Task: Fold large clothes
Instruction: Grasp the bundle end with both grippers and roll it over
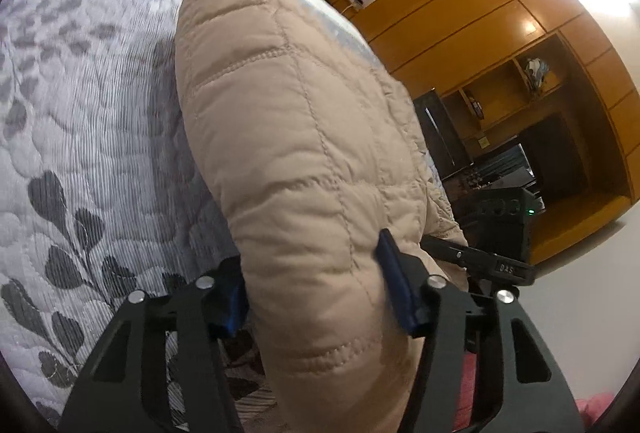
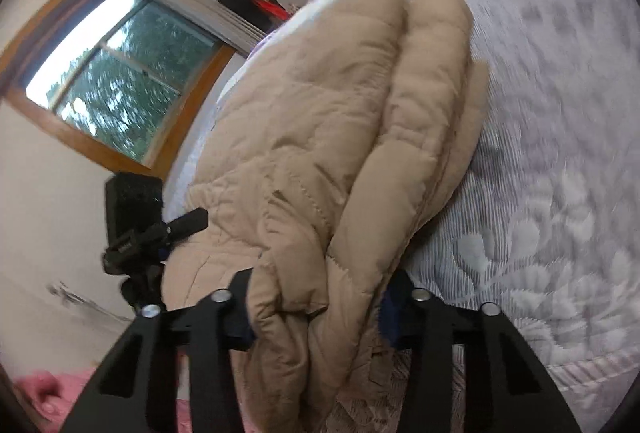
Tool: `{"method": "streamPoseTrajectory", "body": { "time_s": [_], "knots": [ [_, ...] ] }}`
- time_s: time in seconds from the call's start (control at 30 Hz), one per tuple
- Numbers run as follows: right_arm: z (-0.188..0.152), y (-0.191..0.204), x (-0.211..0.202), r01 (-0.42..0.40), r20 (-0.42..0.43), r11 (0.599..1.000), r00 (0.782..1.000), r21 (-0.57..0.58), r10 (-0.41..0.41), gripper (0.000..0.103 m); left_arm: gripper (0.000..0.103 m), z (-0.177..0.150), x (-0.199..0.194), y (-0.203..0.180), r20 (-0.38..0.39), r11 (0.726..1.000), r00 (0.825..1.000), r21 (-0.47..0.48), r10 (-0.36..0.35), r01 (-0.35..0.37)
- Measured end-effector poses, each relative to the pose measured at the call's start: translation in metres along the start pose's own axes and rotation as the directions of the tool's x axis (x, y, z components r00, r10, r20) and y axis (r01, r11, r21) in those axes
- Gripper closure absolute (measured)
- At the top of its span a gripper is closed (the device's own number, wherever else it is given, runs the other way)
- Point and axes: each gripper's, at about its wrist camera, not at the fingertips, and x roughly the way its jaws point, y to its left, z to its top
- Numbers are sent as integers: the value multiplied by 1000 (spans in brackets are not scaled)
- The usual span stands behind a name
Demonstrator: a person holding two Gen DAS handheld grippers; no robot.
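A beige quilted puffer jacket (image 1: pixel 288 137) lies folded on a white bed cover with grey leaf print (image 1: pixel 80 113). My left gripper (image 1: pixel 316 285) is shut on the jacket's near end, thick padding bulging between its blue pads (image 1: pixel 396 285). In the right wrist view the same jacket (image 2: pixel 320 137) shows as stacked folds on the bed cover (image 2: pixel 560 153). My right gripper (image 2: pixel 320 313) is shut on the jacket's bunched near edge. The other gripper (image 2: pixel 152 237) shows at the left, against the jacket's far side.
Wooden cabinets and shelves (image 1: pixel 500 33) stand past the bed on the right. A window (image 2: pixel 112 81) is in the wall beyond the bed. Pink cloth (image 2: pixel 48 393) lies low at the left. The bed's edge (image 2: pixel 580 365) runs at the lower right.
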Motion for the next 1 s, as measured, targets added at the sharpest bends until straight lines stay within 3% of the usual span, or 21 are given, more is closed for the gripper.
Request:
{"method": "streamPoseTrajectory", "body": {
  "time_s": [0.23, 0.43, 0.73, 1.0],
  "knots": [
    [28, 50, -19, 27, 58, 987, 998, -157, -18, 66, 51, 20, -33, -15, 96, 998, 994, 35, -46, 43],
    [64, 93, -13, 95, 108, 956, 992, -278, -67, 67, 51, 48, -60, -28, 189, 995, 982, 101, -6, -13],
    [145, 135, 29, 139, 166, 902, 983, -408, -76, 67, 51, 108, -95, -15, 358, 982, 931, 139, 68, -125],
    [205, 134, 106, 134, 153, 887, 986, -442, -72, 67, 51, 155, -94, 47, 412, 974, 898, 84, 157, -209]
  ]
}}
